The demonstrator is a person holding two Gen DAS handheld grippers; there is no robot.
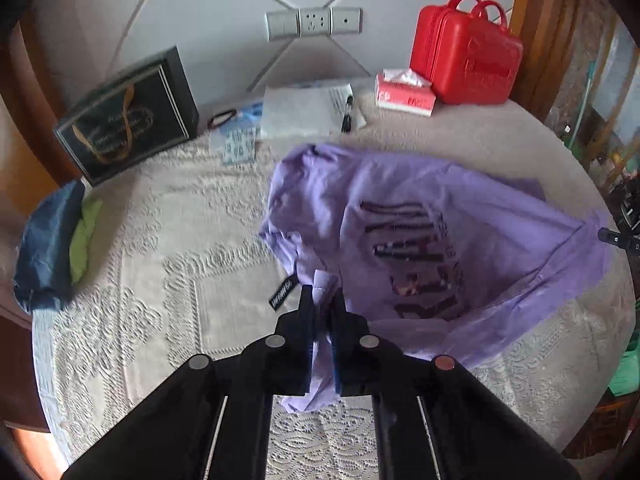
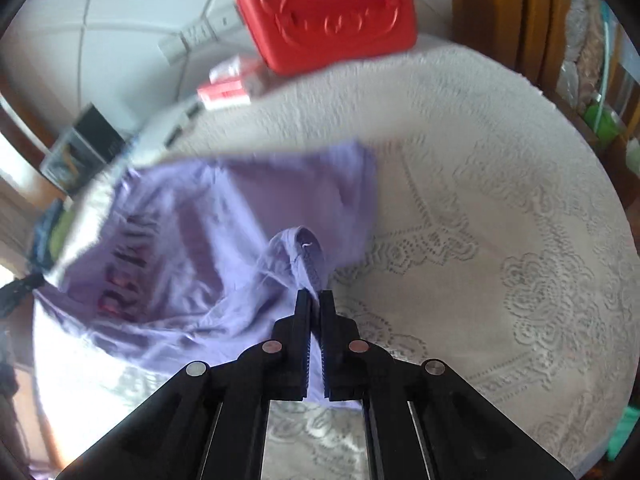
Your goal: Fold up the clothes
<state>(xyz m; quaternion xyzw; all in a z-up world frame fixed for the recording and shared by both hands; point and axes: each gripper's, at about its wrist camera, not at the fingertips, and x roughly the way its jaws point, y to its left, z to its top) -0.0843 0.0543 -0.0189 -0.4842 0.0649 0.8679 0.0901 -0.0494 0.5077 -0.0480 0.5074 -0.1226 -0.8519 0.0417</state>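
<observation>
A lilac T-shirt with dark printed letters hangs stretched above the bed between my two grippers. My left gripper is shut on one edge of the shirt, next to a small black label. My right gripper is shut on another bunched edge of the shirt, which spreads away to the left in the right wrist view. The far tip of the right gripper shows at the right edge of the left wrist view. The right wrist view is blurred by motion.
The bed has a white lace cover. At its head stand a red case, a tissue box, papers with a pen and a dark gift bag. Blue and green clothes lie at the left.
</observation>
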